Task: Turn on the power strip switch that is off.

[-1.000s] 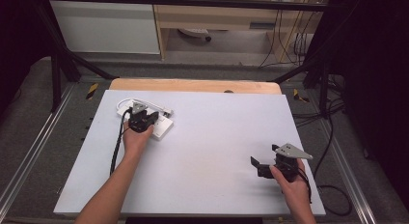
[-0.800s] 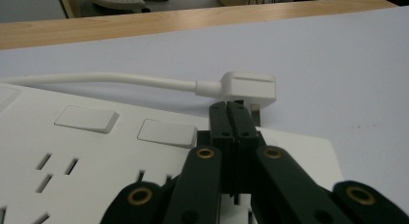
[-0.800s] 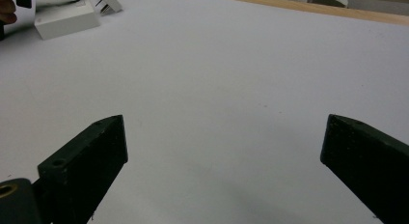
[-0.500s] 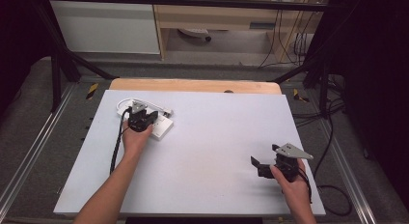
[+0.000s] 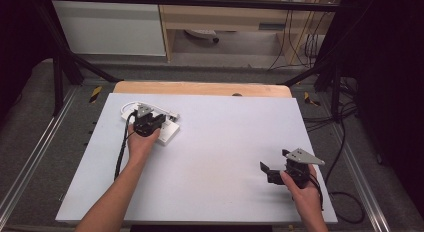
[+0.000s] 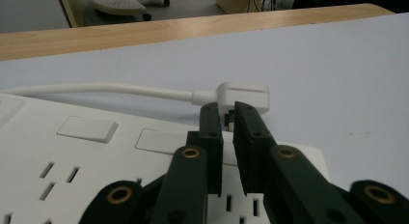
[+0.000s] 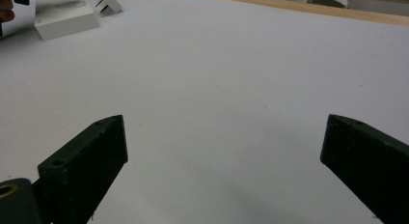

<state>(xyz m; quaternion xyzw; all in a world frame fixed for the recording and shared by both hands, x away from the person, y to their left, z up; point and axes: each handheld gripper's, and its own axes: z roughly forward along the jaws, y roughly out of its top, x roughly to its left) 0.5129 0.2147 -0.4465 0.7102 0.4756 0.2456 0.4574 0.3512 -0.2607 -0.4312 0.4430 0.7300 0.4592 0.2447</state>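
A white power strip lies flat at the table's far left, with its sockets and rocker switches close up in the left gripper view. A white plug on a white cable lies just past the strip's far edge. My left gripper rests over the strip, its jaws shut to a thin gap with the tips just short of the plug. My right gripper hovers near the front right of the table, open wide with nothing between its fingers.
The white tabletop sits on a wooden board that shows along the back edge. Black frame bars and loose cables flank the table on the floor. A chair base stands beyond the table.
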